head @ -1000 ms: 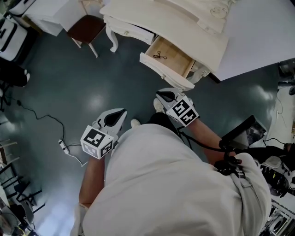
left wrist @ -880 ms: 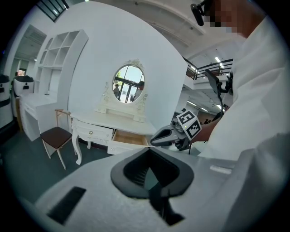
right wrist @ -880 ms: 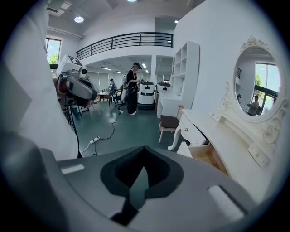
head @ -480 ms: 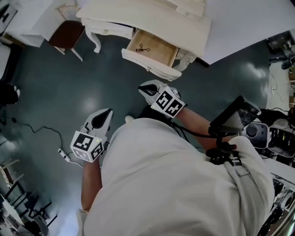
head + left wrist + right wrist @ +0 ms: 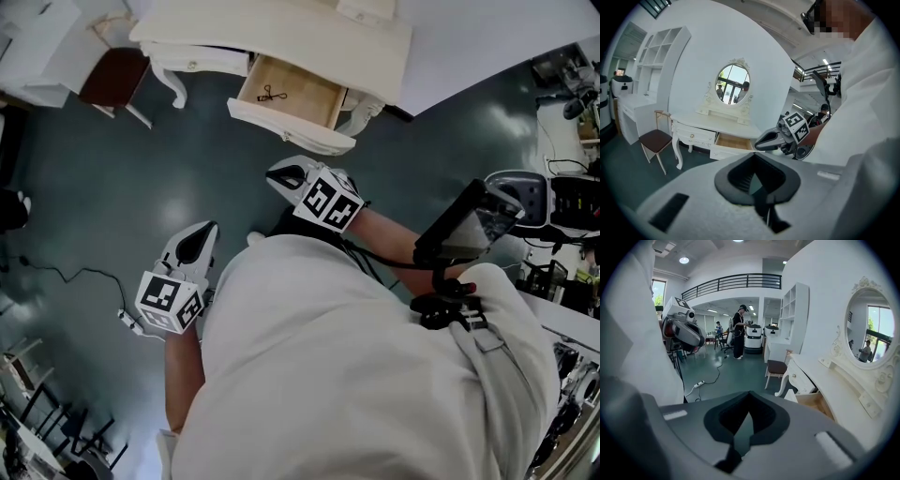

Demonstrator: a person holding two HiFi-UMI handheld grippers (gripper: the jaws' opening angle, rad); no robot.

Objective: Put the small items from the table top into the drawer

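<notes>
- My left claw [image 5: 204, 232] is pressed together with nothing in it, over the dark floor [image 5: 103, 197], well apart from the white worktop [image 5: 281, 28].
- My right claw [image 5: 279, 172] is pressed together too and empty, near the front of the open drawer [image 5: 305, 101].
- A small black item [image 5: 271, 93] lies inside the drawer, toward its left end.

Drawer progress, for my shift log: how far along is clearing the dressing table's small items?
Done: one small dark item lies in the open drawer. In hand: nothing; the left gripper and right gripper have their jaws together and empty, away from the dressing table. Left: no other small items show on the visible part of its top; the drawer stands open.
</notes>
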